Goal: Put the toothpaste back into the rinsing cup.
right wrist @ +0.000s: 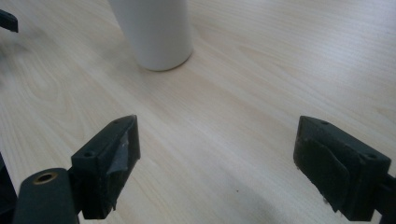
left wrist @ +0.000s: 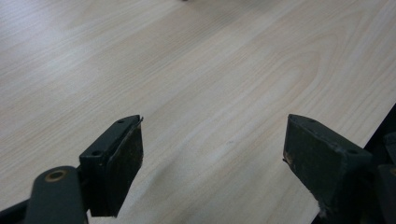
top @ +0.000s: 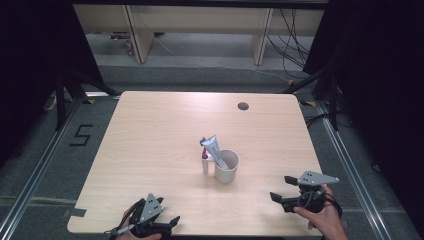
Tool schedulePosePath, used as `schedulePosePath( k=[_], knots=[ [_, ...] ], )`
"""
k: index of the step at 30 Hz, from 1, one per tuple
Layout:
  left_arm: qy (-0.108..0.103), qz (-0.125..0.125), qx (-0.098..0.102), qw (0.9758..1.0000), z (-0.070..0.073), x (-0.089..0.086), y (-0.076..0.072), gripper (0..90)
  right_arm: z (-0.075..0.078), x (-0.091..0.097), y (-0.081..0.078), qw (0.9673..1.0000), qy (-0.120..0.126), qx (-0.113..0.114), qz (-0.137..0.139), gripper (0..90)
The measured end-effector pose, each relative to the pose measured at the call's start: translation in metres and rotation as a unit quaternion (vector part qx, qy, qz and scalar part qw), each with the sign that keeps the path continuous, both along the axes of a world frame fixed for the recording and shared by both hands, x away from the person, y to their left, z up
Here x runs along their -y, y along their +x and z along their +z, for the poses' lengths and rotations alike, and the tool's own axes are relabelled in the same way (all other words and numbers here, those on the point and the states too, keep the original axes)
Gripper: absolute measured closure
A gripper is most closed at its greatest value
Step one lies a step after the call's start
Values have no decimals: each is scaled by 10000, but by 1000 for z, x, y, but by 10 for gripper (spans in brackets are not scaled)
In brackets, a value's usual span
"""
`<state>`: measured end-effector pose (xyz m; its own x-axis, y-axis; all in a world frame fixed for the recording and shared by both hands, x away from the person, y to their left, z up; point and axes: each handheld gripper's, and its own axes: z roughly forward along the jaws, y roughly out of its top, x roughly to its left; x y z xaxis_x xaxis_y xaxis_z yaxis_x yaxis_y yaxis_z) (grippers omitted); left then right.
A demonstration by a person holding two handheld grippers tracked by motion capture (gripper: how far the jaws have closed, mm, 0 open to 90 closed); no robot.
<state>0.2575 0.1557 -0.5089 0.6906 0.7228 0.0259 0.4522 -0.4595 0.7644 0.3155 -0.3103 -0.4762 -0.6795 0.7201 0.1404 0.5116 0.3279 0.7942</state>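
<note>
A white cup (top: 226,167) stands near the middle of the wooden table (top: 150,130). A white toothpaste tube (top: 215,150) leans out of it, tilted to the left. Just left of the cup stands a small white item with a red top (top: 205,161). My left gripper (top: 167,224) is open at the table's front edge, left of centre, over bare wood (left wrist: 210,93). My right gripper (top: 282,189) is open at the front right, jaws pointing left toward the cup (right wrist: 154,32), which stands well ahead of them. Nothing lies between either pair of jaws.
A round cable hole (top: 243,106) sits in the table's far right part. The floor left of the table carries a "5" mark (top: 80,135). Dark stands and cables (top: 325,95) flank the table. Wooden furniture legs (top: 140,35) stand behind it.
</note>
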Motion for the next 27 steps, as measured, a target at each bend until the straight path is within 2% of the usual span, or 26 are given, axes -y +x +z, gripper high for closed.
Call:
schedulePosePath(
  k=[1,2,3,5,6,7,8,9,10,11,12,13,14,15,16,17,18,19,20,21,22,23,24,26,27],
  knots=[
    [-27,5,-1,10000,0,0,0,198,0,2,1,9999,-84,58,49,156],
    [-30,-12,-5,10000,0,0,0,198,-1,1,-2,10000,-12,-33,-8,156],
    [-25,-14,-5,10000,0,0,0,198,-1,1,-2,10000,-12,-33,-8,156],
    [-63,20,-14,10000,0,0,-1,198,-1,3,-2,9999,-112,60,49,156],
    [-44,37,-1,10000,0,0,-1,198,-1,2,-3,10000,-88,-11,25,156],
    [-39,39,1,10000,0,0,-1,198,-2,4,-3,9998,-175,45,65,156],
    [-18,19,3,10000,0,0,-1,198,-3,2,-6,9999,-72,-84,-22,156],
    [25,8,4,10000,0,-1,0,198,-3,5,-5,9998,-195,4,44,156],
    [-69,29,-3,10000,-1,0,-1,198,-3,4,-8,9997,-143,-182,-39,156],
    [-63,17,-7,10000,-1,0,-1,198,-5,4,-8,9998,-166,-72,-29,156],
    [-63,16,-9,10000,0,0,-1,198,-6,4,-11,9996,-204,-171,-99,157],
    [-66,17,-4,10000,-1,0,-1,198,-6,4,-11,9996,-204,-171,-99,157],
    [-66,19,-4,10000,0,0,-1,198,-7,6,-10,9994,-337,-48,-25,156],
    [-64,19,-3,10000,-1,0,-1,198,-8,5,-12,9995,-261,-160,-83,157],
    [-63,19,-2,10000,-1,0,-1,198,-8,6,-12,9994,-329,-104,-16,156],
    [-63,18,-2,10000,-1,0,-1,198,-10,5,-14,9993,-313,-201,-68,156],
    [-62,17,-3,10000,-1,0,-1,198,-10,5,-14,9993,-313,-201,-68,156],
    [-25,14,3,10000,-1,0,-1,198,-10,6,-15,9990,-416,-129,-65,157],
    [-29,7,-4,10000,-1,0,-1,198,-10,6,-16,9988,-399,-280,-39,157],
    [-27,10,-6,10000,-1,0,-1,197,-12,6,-16,9989,-422,-218,-17,157],
    [60,5,3,10000,-1,0,0,198,-13,5,-18,9987,-404,-308,-34,157],
    [9,13,0,10000,-1,0,0,197,-13,6,-18,9982,-556,-203,-20,157],
    [-30,7,-19,10000,-1,1,-1,197,-13,5,-20,9981,-506,-341,-73,157],
    [58,6,2,10000,-1,0,0,197,-14,6,-20,9979,-602,-238,-4,157],
    [56,1,-4,10000,-1,0,0,197,-15,5,-21,9978,-577,-315,8,157]
  ],
)
